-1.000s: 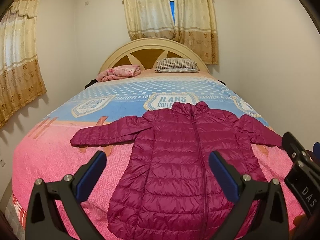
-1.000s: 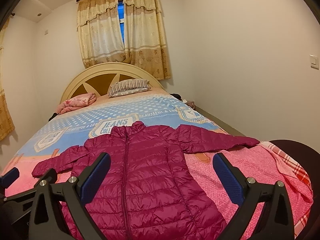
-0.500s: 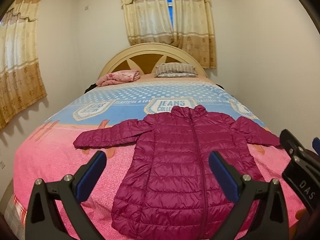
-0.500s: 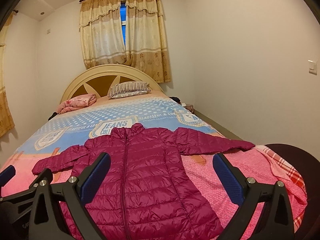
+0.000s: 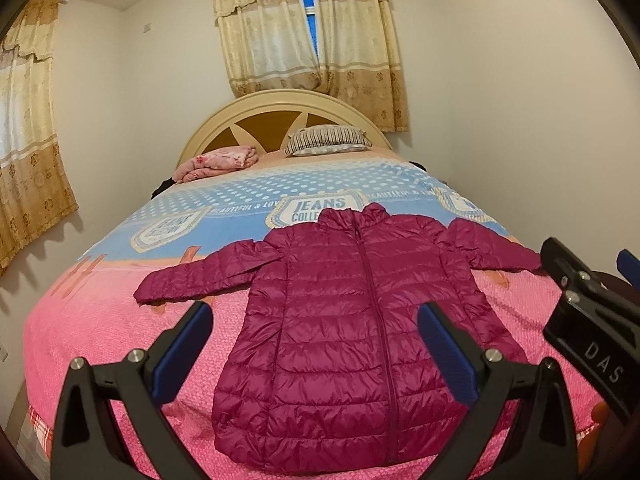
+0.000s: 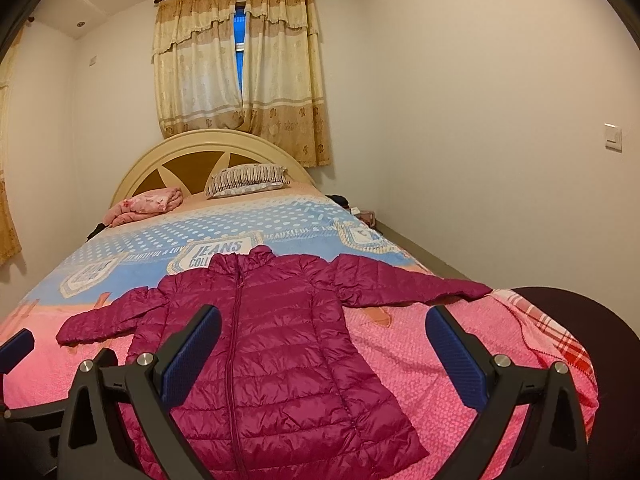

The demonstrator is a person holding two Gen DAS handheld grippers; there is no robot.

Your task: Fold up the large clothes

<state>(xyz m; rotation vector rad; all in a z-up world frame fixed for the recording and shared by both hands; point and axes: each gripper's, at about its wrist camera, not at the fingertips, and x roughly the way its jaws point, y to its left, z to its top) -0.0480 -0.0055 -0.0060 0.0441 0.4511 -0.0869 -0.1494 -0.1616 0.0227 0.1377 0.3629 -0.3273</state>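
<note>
Left wrist view: jacket (image 5: 352,320) lies zipped and flat on the bed (image 5: 100,320), now lower and smaller in frame than a second ago, so I read my spread, empty left gripper (image 5: 316,348) as pulled back. Right wrist view: same retreat, right gripper (image 6: 324,344) spread, holding nothing; folding not begun.

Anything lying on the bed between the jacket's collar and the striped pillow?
Nothing: in both wrist views only bare blue dotted bedspread runs from the jacket collar to the striped pillow.
</note>
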